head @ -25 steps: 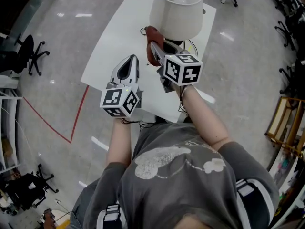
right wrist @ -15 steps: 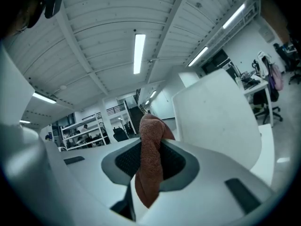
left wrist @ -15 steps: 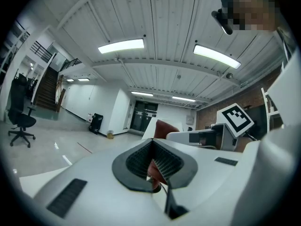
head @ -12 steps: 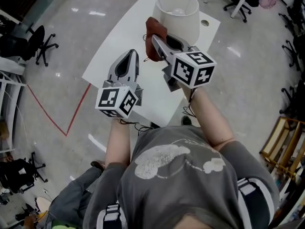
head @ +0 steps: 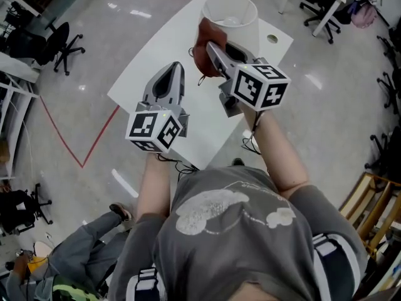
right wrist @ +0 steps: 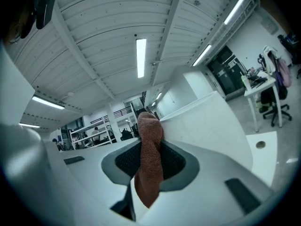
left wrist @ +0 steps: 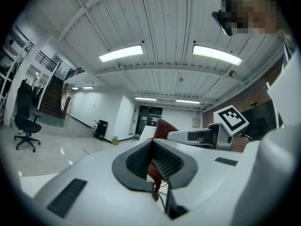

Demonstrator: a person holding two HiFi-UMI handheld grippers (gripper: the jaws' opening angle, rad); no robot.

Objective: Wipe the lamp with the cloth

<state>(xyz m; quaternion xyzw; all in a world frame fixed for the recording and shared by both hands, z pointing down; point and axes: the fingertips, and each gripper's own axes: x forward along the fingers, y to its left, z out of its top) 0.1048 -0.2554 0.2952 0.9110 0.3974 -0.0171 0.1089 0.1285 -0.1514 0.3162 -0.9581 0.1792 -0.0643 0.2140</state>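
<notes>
Right gripper: both jaws are clenched on a reddish-brown cloth. The cloth sticks up past the tips and hangs down in a fold on the near side. Its upper end lies against the outer wall of the lamp, just beside the rim.

In the head view the right gripper points away from the person at the left side of the white shade, with the cloth bunched between the tips and the shade. The bulb shows inside the open top.

Left gripper: the jaws are closed tip to tip and grasp nothing (the red seen through the gap behind the tips is the cloth beyond). In the head view the left gripper hangs over the near part of the table, lower and to the left of the right one, apart from the lamp.

The lamp stands at the far end of the white table. A thin dark cable hangs below the cloth. Surroundings: a grey glossy floor with a red line, and several office chairs. 1 other person is at the lower left of the head view.
</notes>
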